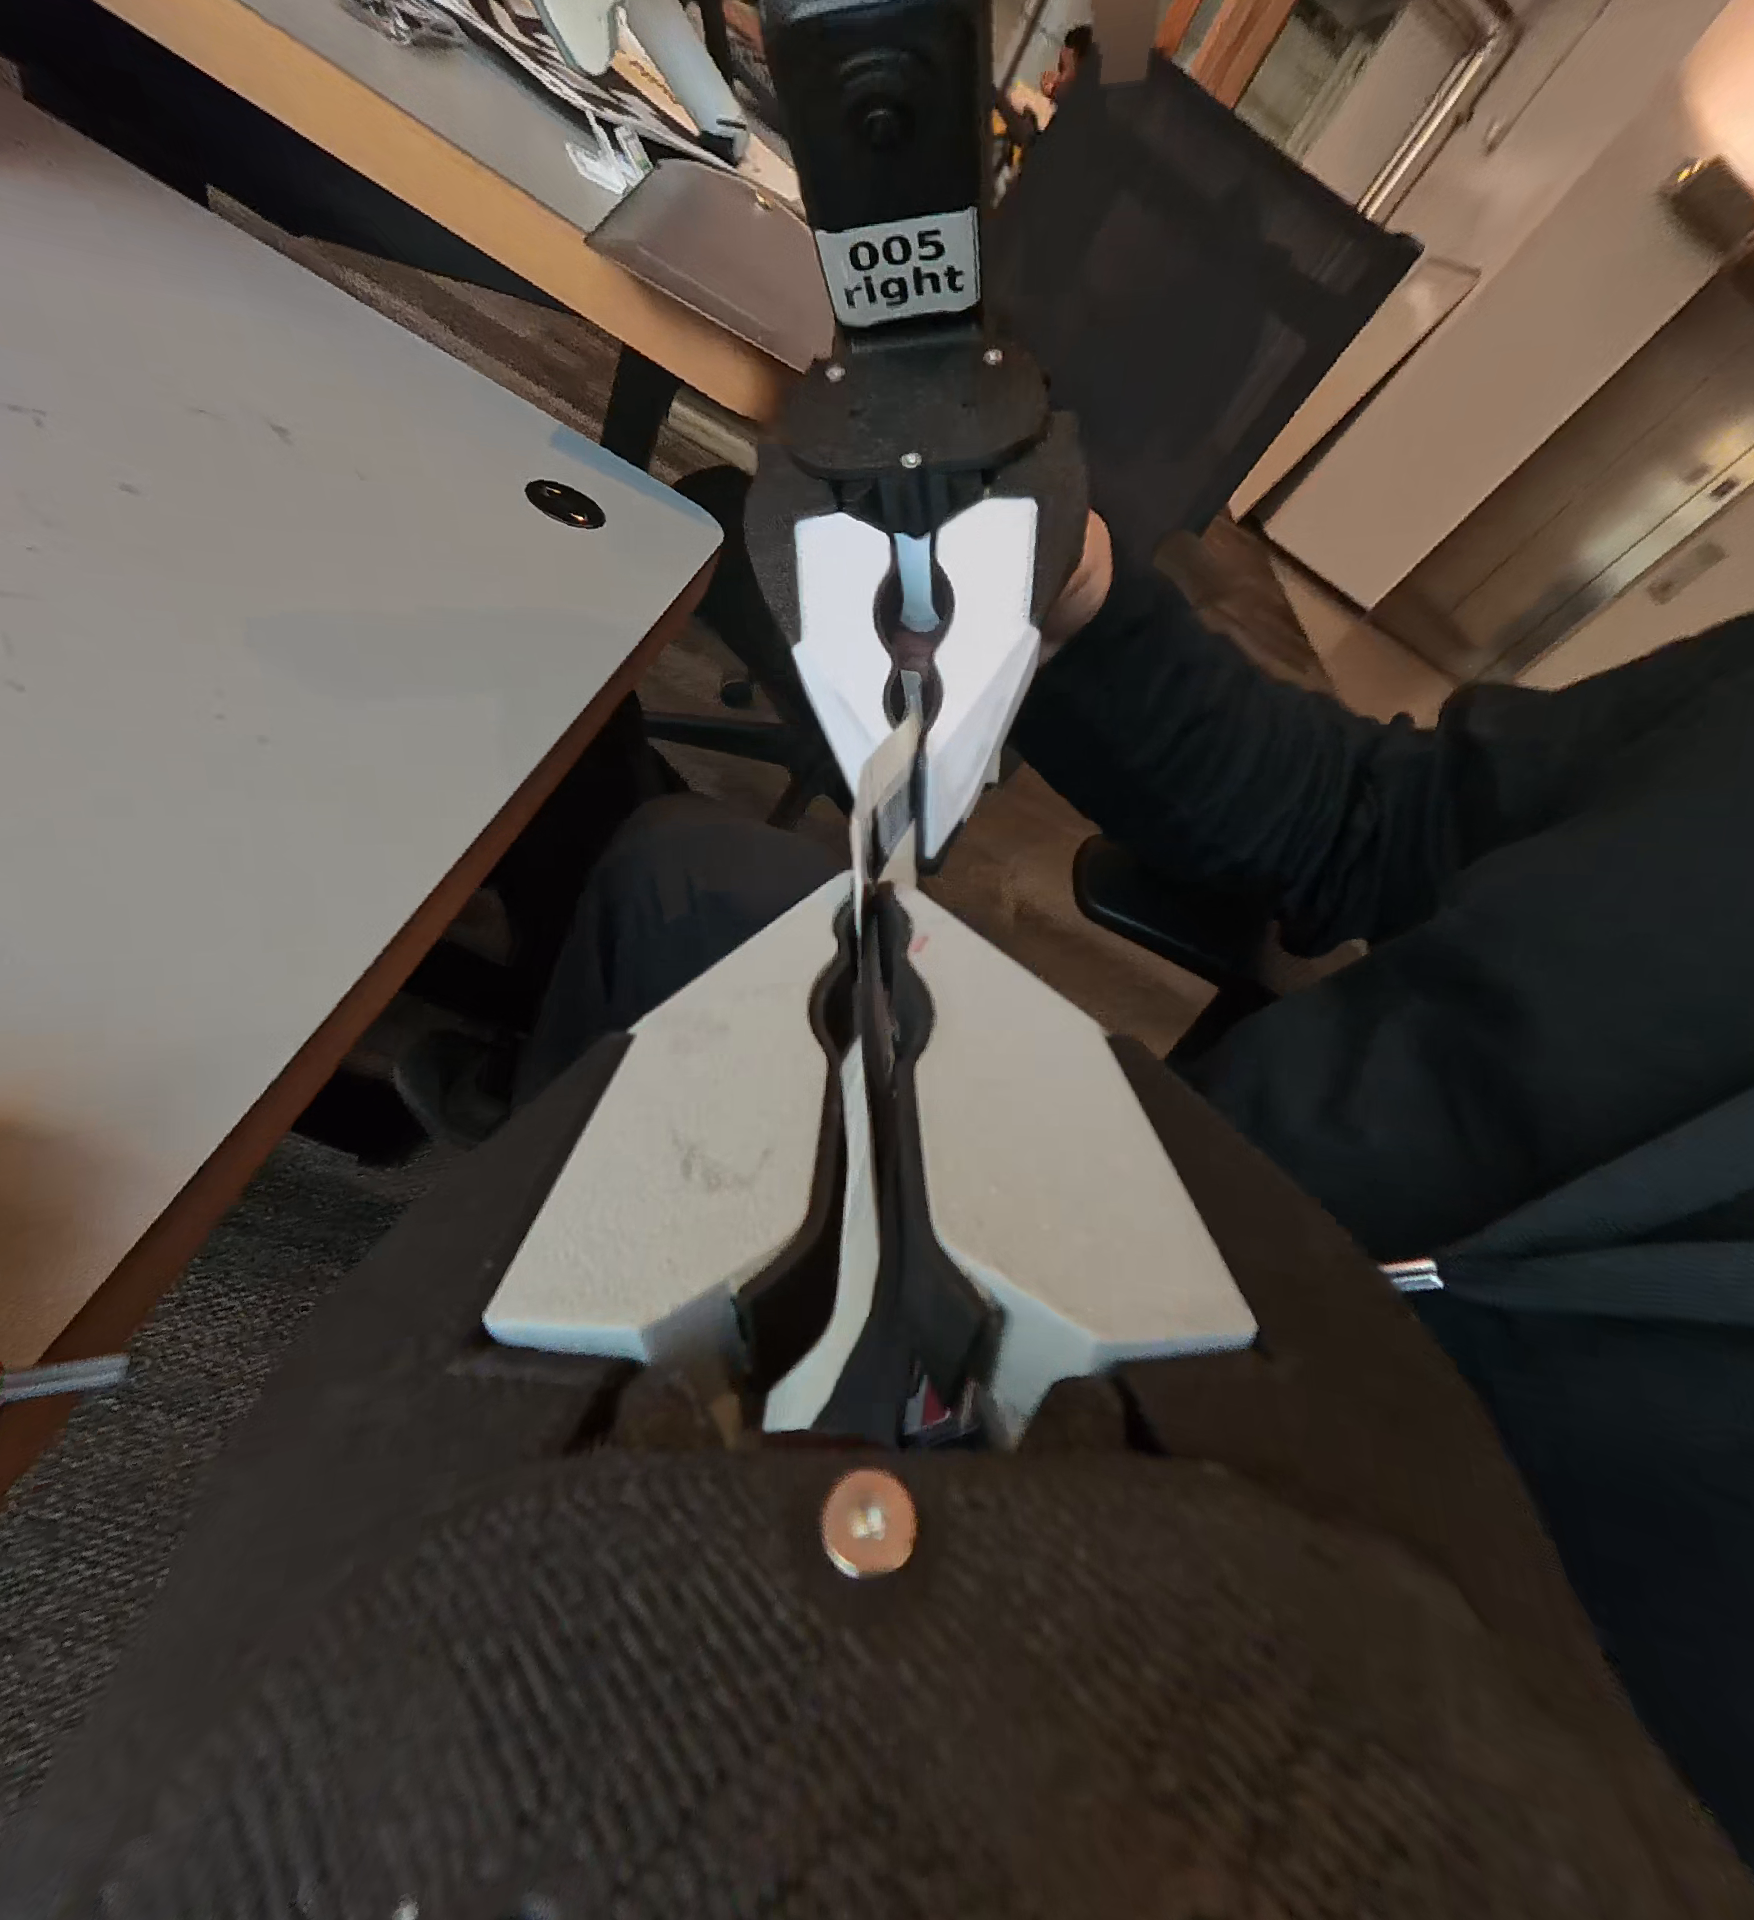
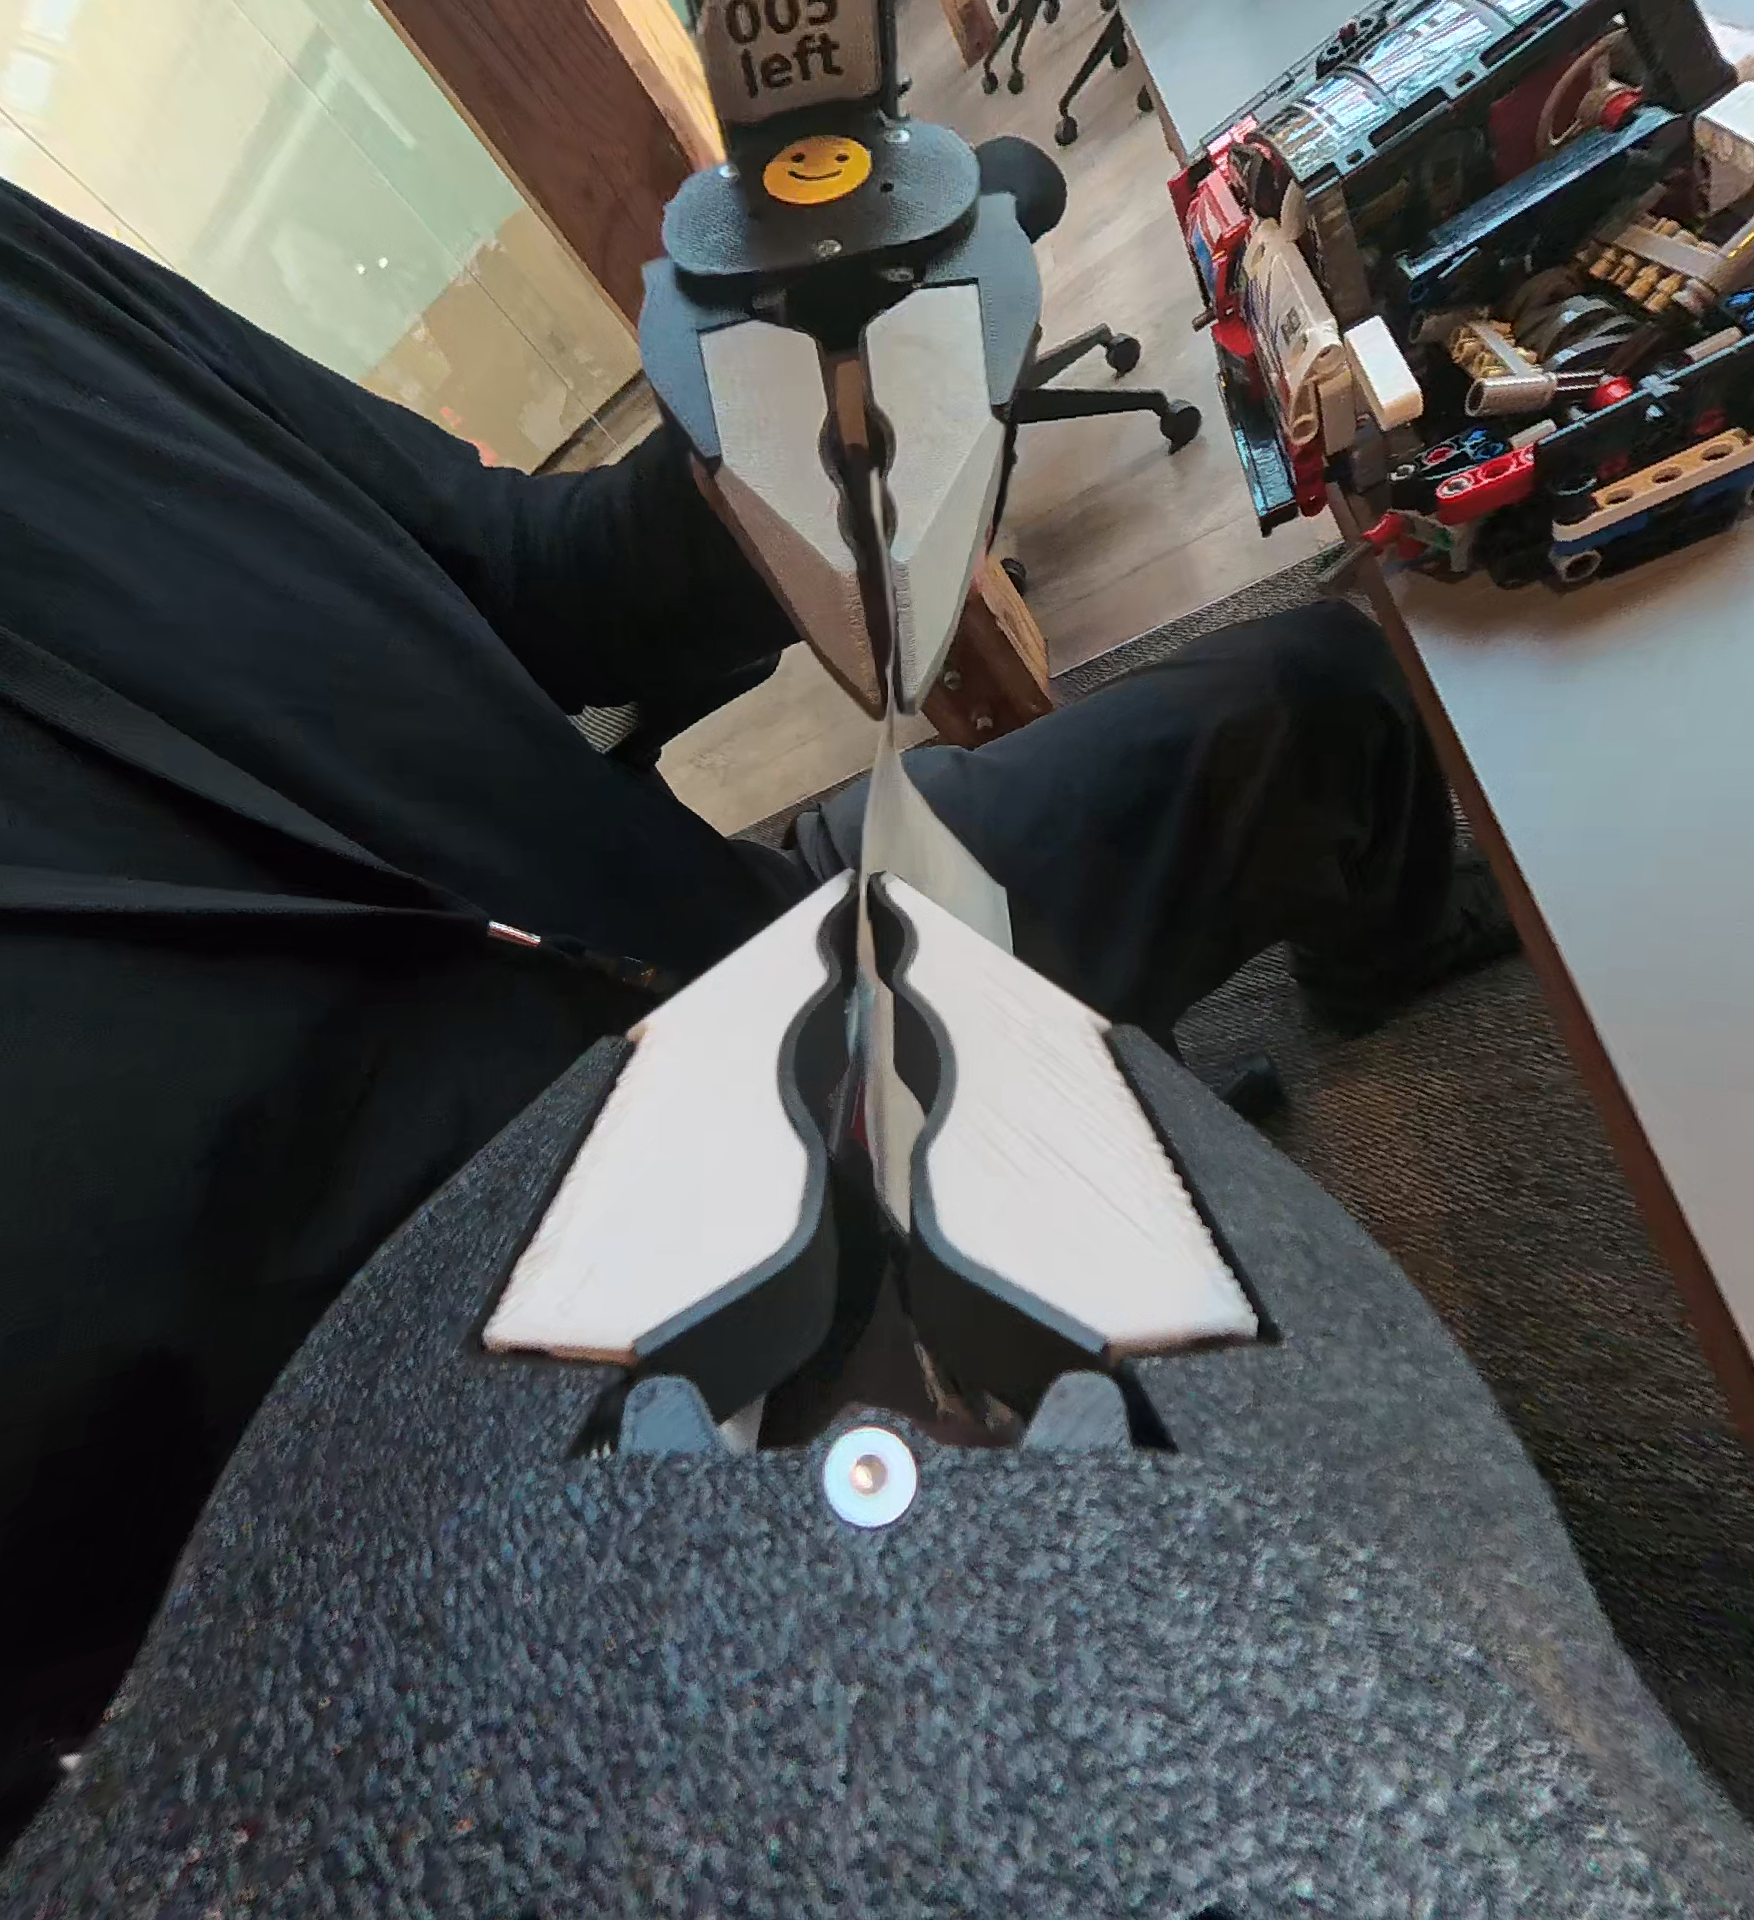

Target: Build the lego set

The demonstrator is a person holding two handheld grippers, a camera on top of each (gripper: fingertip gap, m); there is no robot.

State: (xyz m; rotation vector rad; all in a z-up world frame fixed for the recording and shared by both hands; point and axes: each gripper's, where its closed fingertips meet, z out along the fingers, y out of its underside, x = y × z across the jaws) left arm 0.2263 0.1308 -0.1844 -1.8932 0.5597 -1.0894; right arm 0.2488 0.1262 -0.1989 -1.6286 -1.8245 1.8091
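Note:
My two grippers face each other tip to tip over a person's lap, off the table. Both are shut on one thin white and black sheet (image 2: pixel 894 810), seen edge on and slightly twisted between them. In the left wrist view, my left gripper (image 1: pixel 878 899) pinches its near end, and the right gripper (image 1: pixel 902 831) pinches the far end of the sheet (image 1: pixel 888 800). In the right wrist view, my right gripper (image 2: pixel 868 883) holds the near end and the left gripper (image 2: pixel 888 696) holds the far end. The partly built lego vehicle (image 2: pixel 1538 312), black, red and blue, stands on the table at the right.
A grey table (image 1: pixel 229 520) with a brown edge lies at the left in the left wrist view and at the right in the right wrist view (image 2: pixel 1683 790). The person's dark-clothed legs (image 2: pixel 1216 748) and sleeve (image 1: pixel 1268 769) sit beneath and beside the grippers. Office chairs (image 2: pixel 1081 384) stand behind. My left and right fingertips are right by each other.

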